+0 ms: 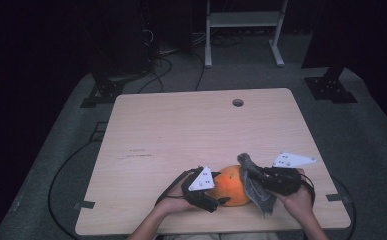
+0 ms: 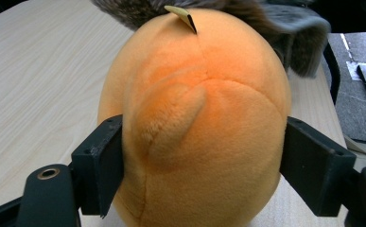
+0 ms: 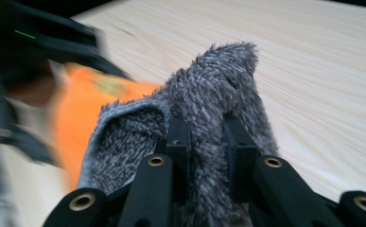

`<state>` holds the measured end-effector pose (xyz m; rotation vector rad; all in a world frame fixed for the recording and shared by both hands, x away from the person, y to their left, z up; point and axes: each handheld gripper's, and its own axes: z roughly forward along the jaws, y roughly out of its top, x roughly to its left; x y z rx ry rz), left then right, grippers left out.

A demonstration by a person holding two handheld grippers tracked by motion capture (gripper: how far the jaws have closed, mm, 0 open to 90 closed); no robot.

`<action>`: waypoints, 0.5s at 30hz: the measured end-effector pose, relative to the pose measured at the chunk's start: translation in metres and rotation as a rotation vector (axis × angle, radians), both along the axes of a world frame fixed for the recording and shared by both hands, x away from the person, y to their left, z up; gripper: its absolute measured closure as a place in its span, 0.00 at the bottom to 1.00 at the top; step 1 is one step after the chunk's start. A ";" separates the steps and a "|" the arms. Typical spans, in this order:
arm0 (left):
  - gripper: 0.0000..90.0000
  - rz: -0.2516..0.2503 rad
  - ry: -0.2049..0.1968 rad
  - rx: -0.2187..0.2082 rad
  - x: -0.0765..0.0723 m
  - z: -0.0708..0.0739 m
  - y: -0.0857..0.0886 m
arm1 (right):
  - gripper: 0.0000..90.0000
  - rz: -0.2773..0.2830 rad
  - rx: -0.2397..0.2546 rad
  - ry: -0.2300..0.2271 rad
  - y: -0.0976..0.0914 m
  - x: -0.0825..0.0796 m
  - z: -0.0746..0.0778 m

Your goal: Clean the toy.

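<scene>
Orange plush ball (image 1: 233, 186) near the front edge of the wooden table (image 1: 181, 130), right of centre, clamped across its middle by the left gripper (image 1: 220, 196), jaws part-spread and pressed into the pile on both sides. Grey fluffy cloth (image 1: 256, 182) pinched tight in the nearly closed right gripper (image 1: 255, 176), draped against the right flank of the ball. Beyond, bare tabletop reaching to a round cable hole (image 1: 238, 102) near the far edge; white metal stand (image 1: 243, 20) on the floor behind. Judged step: wiping the ball. Best done with the left clamp kept steady, cloth drawn firmly over the curved surface, pinch kept deep enough to prevent slipping
</scene>
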<state>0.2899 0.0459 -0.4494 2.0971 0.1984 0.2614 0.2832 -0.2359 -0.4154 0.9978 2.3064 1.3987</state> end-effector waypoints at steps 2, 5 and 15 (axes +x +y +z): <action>0.24 0.001 -0.008 0.007 0.000 0.000 -0.001 | 0.84 -0.043 -0.015 0.017 -0.008 0.001 -0.002; 0.24 0.000 -0.027 0.013 -0.003 0.002 -0.007 | 0.84 -0.023 0.028 -0.015 -0.004 -0.005 0.011; 0.27 -0.010 -0.047 0.002 -0.007 0.002 -0.013 | 0.84 0.079 -0.090 -0.065 0.044 -0.018 0.024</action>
